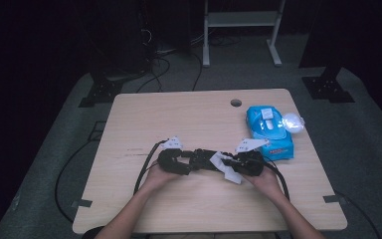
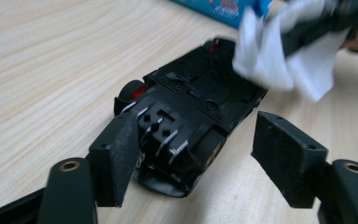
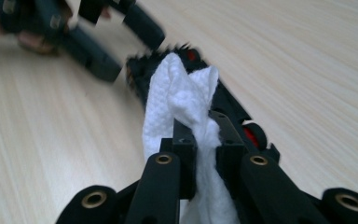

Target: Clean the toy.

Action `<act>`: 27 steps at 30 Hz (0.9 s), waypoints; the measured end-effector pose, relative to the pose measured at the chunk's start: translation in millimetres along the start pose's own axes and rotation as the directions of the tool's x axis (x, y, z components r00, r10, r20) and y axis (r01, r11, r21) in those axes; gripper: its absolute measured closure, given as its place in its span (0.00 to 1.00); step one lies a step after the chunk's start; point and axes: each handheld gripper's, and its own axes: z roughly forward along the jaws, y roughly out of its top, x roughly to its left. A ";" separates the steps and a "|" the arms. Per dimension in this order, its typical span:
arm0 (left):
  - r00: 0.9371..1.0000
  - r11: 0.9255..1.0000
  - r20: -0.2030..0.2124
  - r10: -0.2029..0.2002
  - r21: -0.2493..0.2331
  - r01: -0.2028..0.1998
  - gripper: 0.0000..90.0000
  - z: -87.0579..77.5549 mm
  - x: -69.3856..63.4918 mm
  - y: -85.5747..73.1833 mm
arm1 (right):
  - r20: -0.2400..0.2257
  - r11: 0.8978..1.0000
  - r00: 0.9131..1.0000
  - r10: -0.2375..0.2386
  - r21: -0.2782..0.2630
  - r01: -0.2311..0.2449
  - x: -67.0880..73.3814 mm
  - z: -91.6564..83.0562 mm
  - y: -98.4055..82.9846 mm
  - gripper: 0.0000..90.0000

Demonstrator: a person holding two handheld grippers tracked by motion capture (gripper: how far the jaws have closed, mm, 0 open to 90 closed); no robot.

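Observation:
A black toy car (image 1: 204, 158) (image 2: 191, 116) lies upside down on the wooden table (image 1: 179, 114), its red-hubbed wheels up. My left gripper (image 1: 186, 162) (image 2: 200, 133) stands open with its jaws on either side of the car's near end; the right pad is clear of the car. My right gripper (image 1: 230, 162) (image 3: 205, 135) is shut on a crumpled white wipe (image 1: 227, 168) (image 3: 182, 88), which rests on the car's far end (image 3: 235, 114). In the left gripper view the wipe (image 2: 279, 51) hangs over that end. The two grippers face each other along the car.
A blue pack of wipes (image 1: 269, 132) (image 2: 223, 9) lies at the table's right, with a clear crumpled wrapper (image 1: 292, 122) beside it. A cable hole (image 1: 236, 103) sits near the far edge. Black cables trail from both grippers toward the near edge.

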 end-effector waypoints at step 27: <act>0.995 0.994 -0.022 0.095 0.054 -0.094 0.16 16.4 -9.4 0.5 | 0.092 0.999 0.996 -0.014 0.034 0.010 -9.5 33.7 11.1 0.89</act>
